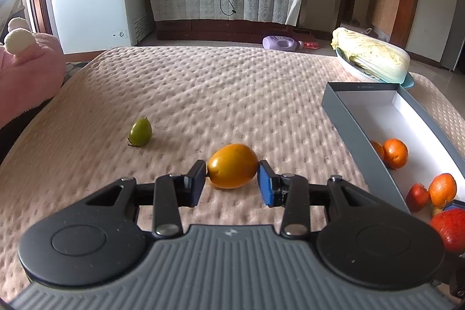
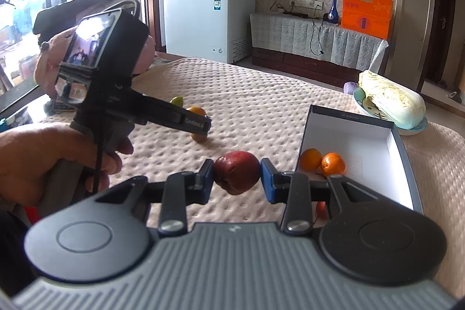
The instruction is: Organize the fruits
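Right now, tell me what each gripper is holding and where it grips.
The left gripper pinches the yellow fruit across its two ends, down on the bedspread. The right gripper clamps the red apple by its sides.

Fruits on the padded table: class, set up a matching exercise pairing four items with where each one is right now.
Items:
1. yellow fruit
2. dark red fruit
3. green pear
4. two oranges

Places:
A. inside the grey box
B. between the right gripper jaws
C. lying free on the table cover
D. between the left gripper jaws

Pairs: 1-D, 2-B, 3-C, 4-A
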A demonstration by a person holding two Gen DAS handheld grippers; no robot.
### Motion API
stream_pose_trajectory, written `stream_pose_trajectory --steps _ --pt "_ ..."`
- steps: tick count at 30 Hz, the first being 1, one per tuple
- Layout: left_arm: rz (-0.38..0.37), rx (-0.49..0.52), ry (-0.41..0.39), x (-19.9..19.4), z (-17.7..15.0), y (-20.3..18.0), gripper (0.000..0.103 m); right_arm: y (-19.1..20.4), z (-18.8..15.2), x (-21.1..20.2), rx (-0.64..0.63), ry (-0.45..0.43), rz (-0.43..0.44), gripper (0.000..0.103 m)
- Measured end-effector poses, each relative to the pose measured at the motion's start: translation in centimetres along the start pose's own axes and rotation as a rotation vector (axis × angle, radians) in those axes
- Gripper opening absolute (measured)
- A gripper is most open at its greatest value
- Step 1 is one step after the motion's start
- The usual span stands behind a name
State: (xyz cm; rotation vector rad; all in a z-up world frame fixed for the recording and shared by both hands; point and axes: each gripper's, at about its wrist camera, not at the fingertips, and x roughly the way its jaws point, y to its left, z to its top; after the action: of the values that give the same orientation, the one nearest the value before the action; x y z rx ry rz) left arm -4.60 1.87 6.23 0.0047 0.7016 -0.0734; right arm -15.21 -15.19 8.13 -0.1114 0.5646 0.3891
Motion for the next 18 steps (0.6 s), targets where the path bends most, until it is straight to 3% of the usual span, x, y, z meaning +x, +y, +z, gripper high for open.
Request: stream_pose_trajectory --steps 18 --pt "-0.028 0.013 -0.01 -0.1 0.1 -1.7 0.045 -0.1 0.0 -0.2 -0.002 -0.001 0.0 0.037"
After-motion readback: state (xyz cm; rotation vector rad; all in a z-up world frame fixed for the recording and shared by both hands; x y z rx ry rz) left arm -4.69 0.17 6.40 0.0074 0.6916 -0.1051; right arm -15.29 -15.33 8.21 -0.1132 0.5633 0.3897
